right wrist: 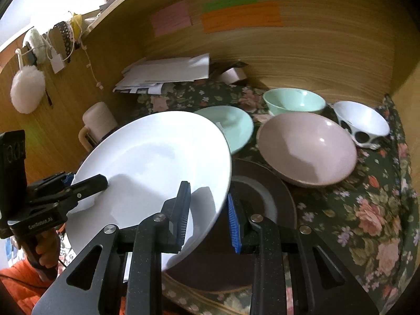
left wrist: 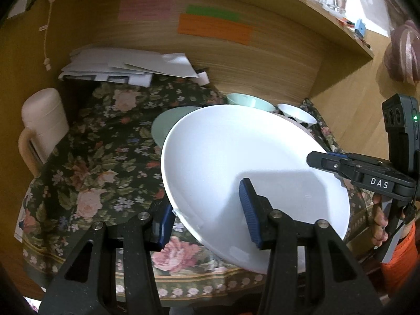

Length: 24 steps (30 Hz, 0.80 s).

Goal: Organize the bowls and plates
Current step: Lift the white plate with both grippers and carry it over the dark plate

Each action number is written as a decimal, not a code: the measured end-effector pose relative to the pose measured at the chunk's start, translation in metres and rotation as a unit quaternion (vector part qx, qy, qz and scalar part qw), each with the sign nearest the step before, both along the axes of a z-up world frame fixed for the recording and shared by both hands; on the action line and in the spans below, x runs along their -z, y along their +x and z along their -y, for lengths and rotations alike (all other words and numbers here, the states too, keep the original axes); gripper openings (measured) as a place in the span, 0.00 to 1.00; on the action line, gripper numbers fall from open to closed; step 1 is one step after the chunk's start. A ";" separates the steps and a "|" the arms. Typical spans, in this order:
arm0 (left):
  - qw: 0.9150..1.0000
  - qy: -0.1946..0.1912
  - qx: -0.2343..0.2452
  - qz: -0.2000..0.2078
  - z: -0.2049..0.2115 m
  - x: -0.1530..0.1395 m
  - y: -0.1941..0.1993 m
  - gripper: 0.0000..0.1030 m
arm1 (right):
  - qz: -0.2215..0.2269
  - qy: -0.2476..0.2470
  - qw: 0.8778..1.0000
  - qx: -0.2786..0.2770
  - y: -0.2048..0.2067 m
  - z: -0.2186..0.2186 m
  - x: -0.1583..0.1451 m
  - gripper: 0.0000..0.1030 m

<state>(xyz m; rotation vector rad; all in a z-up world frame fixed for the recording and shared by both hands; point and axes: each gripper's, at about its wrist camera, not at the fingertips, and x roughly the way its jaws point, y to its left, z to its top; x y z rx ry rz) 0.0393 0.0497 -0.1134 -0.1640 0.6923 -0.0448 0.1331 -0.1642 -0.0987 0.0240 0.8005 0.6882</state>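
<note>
**Both tongs pinch the white plate**

Your left gripper (left wrist: 210,210) clamps the near rim of the white plate (left wrist: 252,173), one blue pad above it and one beneath. Your right gripper (right wrist: 207,215) pinches the opposite rim the same way, jaws nearly pressed together on the thin edge. You hold the plate tilted and clear of the floral tablecloth (right wrist: 367,210), above a dark brown plate (right wrist: 278,197). Behind it lie a mint plate (right wrist: 236,126), a pink bowl (right wrist: 307,149), a mint bowl (right wrist: 294,102) and a white spotted bowl (right wrist: 362,123). Papers (right wrist: 168,73) are stacked against the wooden back wall.
</note>
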 end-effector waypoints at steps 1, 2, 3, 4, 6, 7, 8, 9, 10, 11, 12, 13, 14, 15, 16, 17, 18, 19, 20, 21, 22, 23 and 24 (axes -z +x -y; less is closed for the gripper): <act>1.000 0.001 0.003 -0.002 0.004 0.001 0.001 0.46 | -0.002 0.000 1.000 0.003 0.000 0.004 0.001 0.24; 1.000 0.001 0.006 -0.003 0.007 0.002 0.002 0.46 | -0.003 0.001 1.000 0.005 -0.001 0.007 0.003 0.24; 1.000 0.001 0.008 -0.005 0.009 0.002 0.003 0.46 | -0.005 0.001 1.000 0.007 -0.001 0.011 0.004 0.24; 1.000 0.001 0.010 -0.007 0.012 0.003 0.003 0.46 | -0.007 0.002 1.000 0.008 -0.001 0.013 0.005 0.24; 1.000 0.001 0.013 -0.011 0.017 0.006 0.005 0.46 | -0.011 0.003 1.000 0.011 -0.001 0.018 0.008 0.24; 1.000 0.001 0.015 -0.014 0.019 0.007 0.006 0.46 | -0.013 0.003 1.000 0.012 -0.001 0.020 0.010 0.24; 1.000 0.002 0.016 -0.016 0.021 0.009 0.007 0.46 | -0.016 0.003 1.000 0.013 -0.001 0.022 0.012 0.24; 1.000 0.002 0.017 -0.019 0.023 0.010 0.008 0.46 | -0.019 0.003 1.000 0.014 0.000 0.024 0.015 0.24; 1.000 0.003 0.018 -0.024 0.024 0.013 0.009 0.46 | -0.022 0.003 1.000 0.015 0.000 0.025 0.017 0.24; 0.999 0.003 0.018 -0.027 0.026 0.014 0.010 0.46 | -0.025 0.004 1.000 0.015 0.000 0.027 0.019 0.24; 0.999 0.002 0.019 -0.031 0.027 0.016 0.011 0.46 | -0.030 0.005 0.999 0.016 0.001 0.028 0.023 0.24; 0.999 0.002 0.020 -0.035 0.028 0.019 0.012 0.46 | -0.033 0.005 0.999 0.016 0.001 0.030 0.025 0.24; 0.999 0.002 0.020 -0.040 0.029 0.021 0.014 0.46 | -0.037 0.006 0.999 0.017 0.001 0.031 0.028 0.24; 0.999 0.002 0.021 -0.043 0.030 0.023 0.014 0.46 | -0.041 0.007 0.999 0.017 0.003 0.032 0.032 0.24; 0.999 0.003 0.021 -0.048 0.031 0.026 0.016 0.46 | -0.045 0.008 0.999 0.017 0.004 0.033 0.034 0.24; 0.998 0.003 0.022 -0.050 0.032 0.027 0.017 0.46 | -0.048 0.009 0.999 0.018 0.005 0.033 0.036 0.24; 0.998 0.003 0.022 -0.054 0.032 0.030 0.018 0.46 | -0.053 0.010 0.998 0.018 0.006 0.034 0.039 0.24; 0.998 0.003 0.022 -0.058 0.033 0.032 0.020 0.46 | -0.056 0.010 0.998 0.018 0.007 0.034 0.042 0.24; 0.998 0.004 0.022 -0.061 0.033 0.034 0.021 0.46 | -0.060 0.010 0.998 0.017 0.009 0.034 0.044 0.24; 0.998 0.004 0.022 -0.064 0.033 0.036 0.023 0.46 | -0.063 0.009 0.998 0.017 0.010 0.034 0.046 0.24; 0.998 0.003 0.022 -0.067 0.033 0.038 0.024 0.46 | -0.065 0.009 0.998 0.017 0.011 0.034 0.048 0.24; 0.997 0.003 0.022 -0.069 0.034 0.040 0.025 0.46 | -0.068 0.008 0.997 0.017 0.012 0.034 0.050 0.24; 0.997 0.002 0.022 -0.072 0.034 0.041 0.026 0.46 | -0.070 0.008 0.997 0.016 0.012 0.034 0.051 0.24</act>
